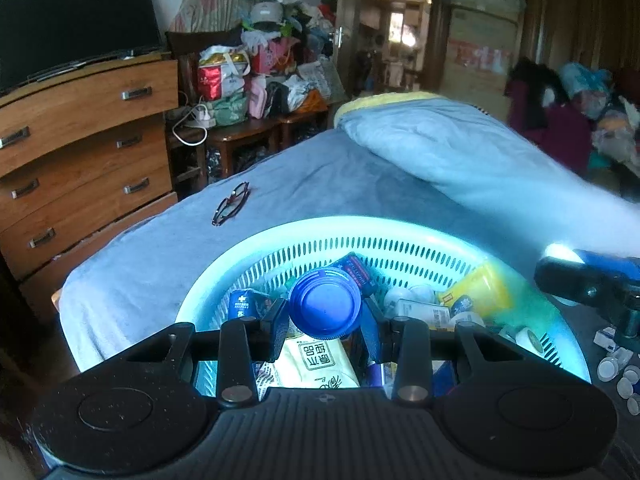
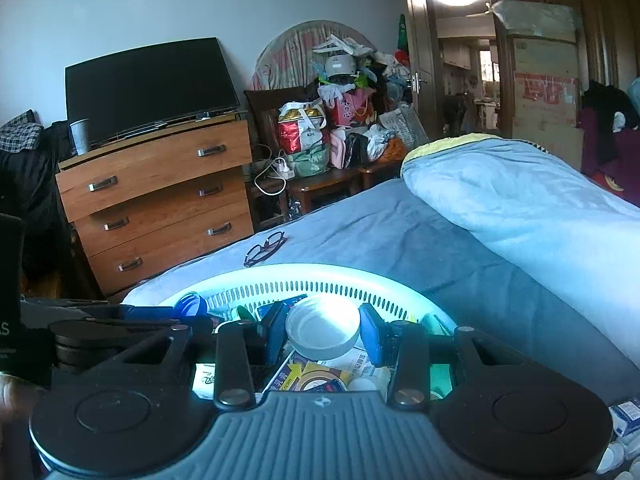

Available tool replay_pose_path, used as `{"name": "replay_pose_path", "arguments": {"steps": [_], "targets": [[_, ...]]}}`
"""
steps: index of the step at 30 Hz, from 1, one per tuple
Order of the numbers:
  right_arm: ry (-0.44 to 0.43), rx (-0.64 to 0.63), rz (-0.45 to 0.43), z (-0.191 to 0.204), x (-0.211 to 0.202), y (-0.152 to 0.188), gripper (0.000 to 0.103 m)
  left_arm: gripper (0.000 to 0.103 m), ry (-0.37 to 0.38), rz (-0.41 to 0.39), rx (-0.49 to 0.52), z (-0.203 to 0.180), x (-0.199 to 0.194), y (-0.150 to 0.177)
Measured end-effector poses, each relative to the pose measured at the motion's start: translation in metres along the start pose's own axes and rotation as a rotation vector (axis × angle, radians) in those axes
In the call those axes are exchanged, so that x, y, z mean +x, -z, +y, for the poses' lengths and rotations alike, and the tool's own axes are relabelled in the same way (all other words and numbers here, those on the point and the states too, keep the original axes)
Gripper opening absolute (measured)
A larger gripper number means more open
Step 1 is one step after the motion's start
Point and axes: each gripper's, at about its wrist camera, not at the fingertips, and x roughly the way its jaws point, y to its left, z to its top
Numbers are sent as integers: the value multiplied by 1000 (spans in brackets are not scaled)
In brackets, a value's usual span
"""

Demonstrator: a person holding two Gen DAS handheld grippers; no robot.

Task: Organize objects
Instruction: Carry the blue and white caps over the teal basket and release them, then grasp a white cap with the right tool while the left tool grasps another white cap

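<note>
**A:** What does the left wrist view show?

**B:** The left claw (image 1: 325, 322) hangs over a pale, slotted round basket (image 1: 256, 240) that sits on a bed (image 1: 160, 256) with a blue cover. Its two fingers are clamped on a blue bottle cap (image 1: 325, 303), one on each side, with the ribbed rim facing the camera. Under the cap, inside the basket, lie a pale yellow packet with printed characters (image 1: 316, 364), a yellow packet (image 1: 480, 292) at the right and a small dark blue box (image 1: 244, 304) at the left (the rest is too jumbled to name). A pair of dark-framed glasses (image 1: 231, 203) lies folded on the bed beyond the basket. Part of the right claw (image 1: 592, 280) shows at the right edge.

**A:** And the right wrist view?

**B:** The right claw (image 2: 323, 334) is also over the basket (image 2: 360, 276). Its fingers grip a white cap (image 2: 323, 330), hollow side up and tilted toward the camera. A roll of yellow tape (image 2: 320, 376) lies in the basket below it. The blue bottle cap (image 2: 190, 304) shows at the left, near the basket's rim. The glasses (image 2: 265, 247) rest on the bed (image 2: 380, 224) behind, well apart from the basket. A wooden chest of drawers (image 2: 160, 196) stands beyond, with a dark screen (image 2: 148, 88) on top.
</note>
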Motion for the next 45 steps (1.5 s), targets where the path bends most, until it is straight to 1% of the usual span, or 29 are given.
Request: {"name": "replay_pose_path", "arguments": {"steps": [5, 7, 9, 11, 13, 14, 15, 16, 17, 18, 21, 23, 25, 27, 29, 31, 32, 33, 34, 35, 37, 38, 39, 40, 41, 42, 45], "targets": [[6, 3, -6, -7, 1, 1, 45, 41, -12, -5, 12, -3, 1, -2], [7, 2, -11, -7, 2, 2, 46, 47, -19, -11, 13, -4, 0, -1], [5, 3, -11, -7, 2, 3, 46, 57, -18, -18, 13, -4, -1, -1], [7, 1, -13, -7, 2, 3, 48, 61, -17, -22, 15, -5, -2, -1], [13, 3, -23, -8, 0, 3, 60, 74, -20, -32, 14, -5, -3, 1], [16, 3, -31, -8, -1, 3, 70, 86, -30, -46, 14, -5, -5, 1], [21, 0, -40, -9, -3, 3, 73, 93, -46, -67, 18, -6, -7, 2], [25, -3, -46, -9, -5, 3, 76, 96, -60, -88, 23, -6, -9, 2], [26, -4, -48, -10, -7, 3, 78, 101, -74, -105, 28, -7, -11, 2], [27, -5, -53, -11, -8, 3, 81, 103, -81, -118, 31, -8, -12, 1], [34, -10, -73, -13, -17, 5, 88, 103, -74, -136, 29, -9, -16, -1], [47, -15, -97, -19, -29, 10, 88, 103, -60, -153, 27, -12, -19, -1], [77, -14, -149, -31, -51, 21, 89, 103, -42, -170, 26, -18, -22, 1], [164, -15, -217, -52, -80, 43, 98, 103, 9, -210, 20, -27, -28, 5], [248, 25, -244, -80, -103, 70, 99, 103, 98, -296, 9, -42, -39, 14], [321, 109, -215, -113, -122, 101, 99, 103, 225, -378, 0, -58, -48, 24], [357, 150, -195, -130, -130, 118, 98, 103, 272, -395, 10, -72, -51, 29], [386, 192, -178, -146, -138, 135, 97, 103, 293, -395, 33, -87, -53, 32], [408, 232, -162, -162, -145, 153, 96, 103, 322, -395, 60, -102, -54, 36], [432, 253, -143, -173, -149, 165, 96, 103, 367, -389, 90, -118, -54, 43], [499, 267, -84, -198, -153, 191, 93, 103, 416, -360, 140, -145, -53, 54], [523, 265, -55, -210, -150, 201, 85, 103, 435, -339, 165, -158, -51, 59], [555, 254, -24, -223, -146, 210, 72, 103, 451, -317, 184, -170, -47, 65], [588, 243, 5, -235, -139, 217, 67, 103, 464, -291, 198, -179, -43, 71], [602, 244, 31, -251, -131, 223, 65, 103, 480, -258, 210, -189, -38, 76], [599, 257, 45, -264, -122, 226, 65, 103, 496, -222, 226, -197, -32, 81], [562, 276, 116, -296, -92, 236, 65, 103, 489, -167, 252, -208, -17, 97]]}}
